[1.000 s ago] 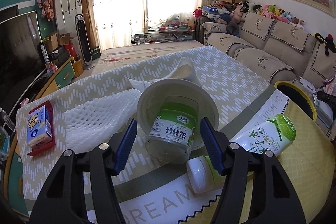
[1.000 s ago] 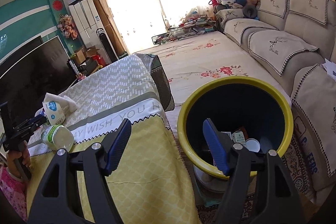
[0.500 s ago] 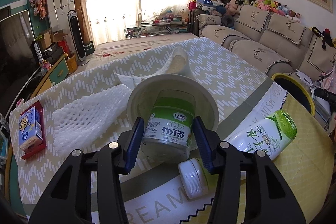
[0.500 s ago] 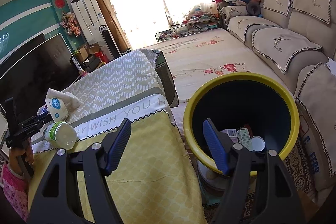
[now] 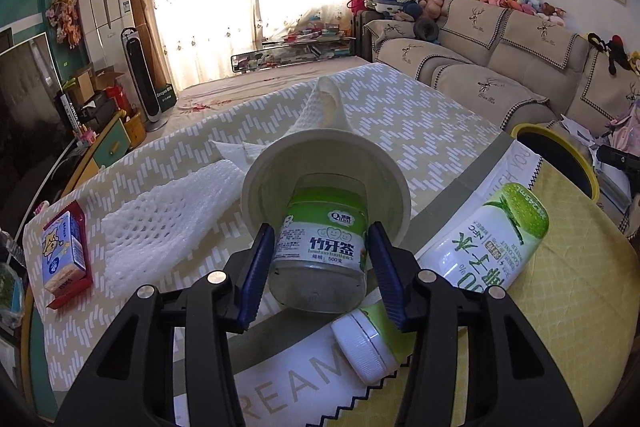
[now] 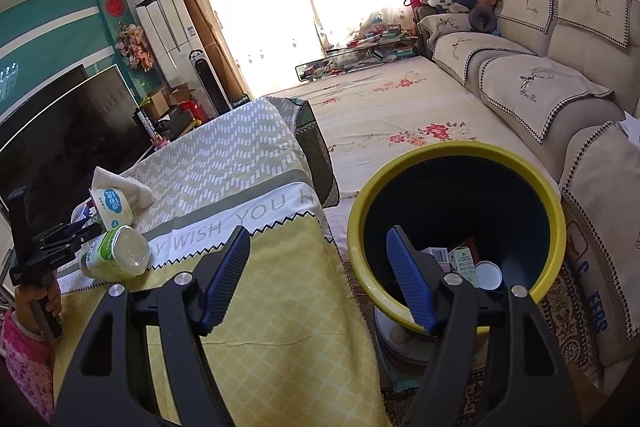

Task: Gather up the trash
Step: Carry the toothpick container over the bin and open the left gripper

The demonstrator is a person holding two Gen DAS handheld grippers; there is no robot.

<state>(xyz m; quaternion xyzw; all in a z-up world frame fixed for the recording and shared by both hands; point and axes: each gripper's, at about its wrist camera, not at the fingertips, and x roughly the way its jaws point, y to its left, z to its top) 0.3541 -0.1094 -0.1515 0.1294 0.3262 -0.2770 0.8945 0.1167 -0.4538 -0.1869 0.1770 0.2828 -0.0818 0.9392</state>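
Left gripper, black-framed with ribbed blue pads, just closed in on the toothpick jar and now clamped on its sides. A round, clear plastic jar with a green label, lying tilted, its far end tucked inside a white paper bowl tipped on its side. Just right of the jar, a glossy green-and-white coconut drink bottle lying flat, white ribbed cap toward the near edge. Left of the bowl, a white foam net sleeve, soft and lattice-textured; farther left, a small blue carton on a red wrapper. Beyond the bowl, a crumpled waffle-weave tissue. All resting on a woven tablecloth with white zigzag dashes, yellow quilted near the front.

Right gripper with jaws apart, empty, hanging partly over the round trash bin, yellow-rimmed and dark inside, beside the table's right edge. At its bottom, small cartons and a white lid.
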